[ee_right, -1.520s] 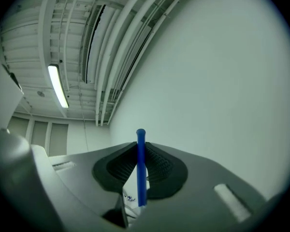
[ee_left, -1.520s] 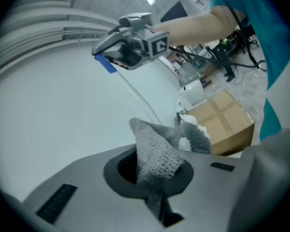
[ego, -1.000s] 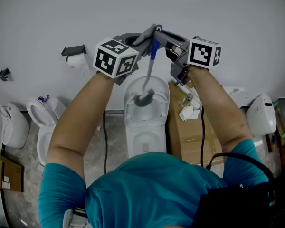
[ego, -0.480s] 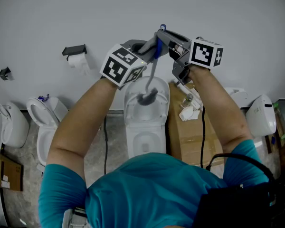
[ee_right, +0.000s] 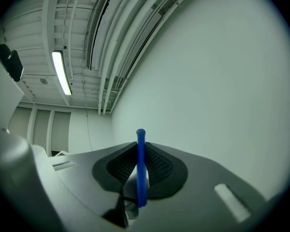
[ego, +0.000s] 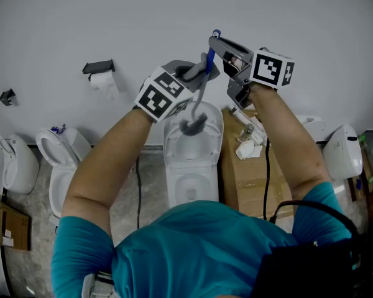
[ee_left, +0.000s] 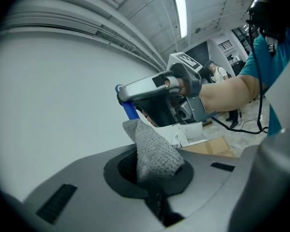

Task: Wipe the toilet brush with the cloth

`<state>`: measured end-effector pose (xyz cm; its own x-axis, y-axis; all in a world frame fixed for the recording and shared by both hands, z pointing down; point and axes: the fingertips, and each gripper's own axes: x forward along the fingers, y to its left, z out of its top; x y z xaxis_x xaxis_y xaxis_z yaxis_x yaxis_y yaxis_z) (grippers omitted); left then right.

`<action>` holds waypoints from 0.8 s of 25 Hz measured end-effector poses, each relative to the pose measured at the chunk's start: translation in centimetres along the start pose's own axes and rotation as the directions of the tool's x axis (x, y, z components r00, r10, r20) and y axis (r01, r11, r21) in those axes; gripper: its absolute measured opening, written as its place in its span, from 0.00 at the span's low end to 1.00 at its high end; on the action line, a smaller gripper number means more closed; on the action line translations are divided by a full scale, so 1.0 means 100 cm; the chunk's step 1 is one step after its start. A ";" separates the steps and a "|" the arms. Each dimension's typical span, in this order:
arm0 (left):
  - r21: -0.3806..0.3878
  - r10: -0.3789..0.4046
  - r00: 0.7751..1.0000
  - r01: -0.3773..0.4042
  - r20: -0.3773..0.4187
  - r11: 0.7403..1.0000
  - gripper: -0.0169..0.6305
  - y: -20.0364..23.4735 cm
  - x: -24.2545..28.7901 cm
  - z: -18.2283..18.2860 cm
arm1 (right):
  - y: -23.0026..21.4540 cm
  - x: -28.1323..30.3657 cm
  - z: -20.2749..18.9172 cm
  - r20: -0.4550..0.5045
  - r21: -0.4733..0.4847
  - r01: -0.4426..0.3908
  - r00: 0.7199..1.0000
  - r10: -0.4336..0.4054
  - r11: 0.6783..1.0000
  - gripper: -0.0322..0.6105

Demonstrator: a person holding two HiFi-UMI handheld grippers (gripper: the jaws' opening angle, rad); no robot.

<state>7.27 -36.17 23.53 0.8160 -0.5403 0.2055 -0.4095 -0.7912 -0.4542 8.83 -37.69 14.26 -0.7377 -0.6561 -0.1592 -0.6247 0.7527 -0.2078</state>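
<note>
The toilet brush hangs over the white toilet bowl [ego: 193,166], its dark bristle head [ego: 191,125] low and its blue handle [ego: 209,61] pointing up. My right gripper [ego: 216,41] is shut on the handle's top end, and the blue handle [ee_right: 140,168] stands upright between its pads. My left gripper [ego: 201,74] is shut on a grey cloth [ego: 198,70], which lies against the handle just below the right gripper. In the left gripper view the cloth [ee_left: 152,149] rises from between the jaws and touches the blue handle [ee_left: 131,110] beneath the right gripper [ee_left: 170,96].
A plain wall stands close behind. A toilet-paper holder [ego: 99,72] hangs at the left, above another toilet [ego: 57,160] with its lid up. A cardboard box [ego: 248,172] with white parts on it stands right of the bowl, and more white fixtures [ego: 342,151] beyond it.
My left gripper has rolled and slid down the handle with the cloth, from right under the right gripper toward the shaft. The right gripper has barely moved and keeps its grip.
</note>
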 end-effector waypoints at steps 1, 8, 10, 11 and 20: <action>0.006 -0.003 1.000 0.003 -0.008 1.000 0.05 -0.001 0.001 -0.003 | -0.001 0.000 0.002 0.004 -0.001 0.001 1.000 -0.001 1.000 0.13; 0.017 -0.022 0.999 0.023 -0.050 1.000 0.05 -0.020 0.009 -0.027 | -0.003 -0.009 0.019 0.053 -0.004 0.010 0.999 -0.009 1.000 0.13; 0.018 -0.028 0.998 0.030 -0.059 0.999 0.05 -0.027 0.011 -0.033 | -0.005 -0.011 0.022 0.061 -0.006 0.013 0.998 -0.013 1.000 0.13; 0.019 -0.033 0.997 0.034 -0.067 0.999 0.05 -0.030 0.012 -0.037 | -0.005 -0.012 0.023 0.064 -0.006 0.015 0.998 -0.015 1.000 0.13; -0.001 -0.099 0.985 0.100 -0.138 0.995 0.05 -0.065 0.022 -0.077 | -0.010 -0.019 0.034 0.101 0.005 0.024 0.995 -0.025 1.000 0.13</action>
<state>8.61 -34.47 33.63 0.7886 -0.4933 0.3672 -0.3258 -0.8416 -0.4308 11.69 -37.36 11.45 -0.6922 -0.6766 -0.2511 -0.6411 0.7362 -0.2167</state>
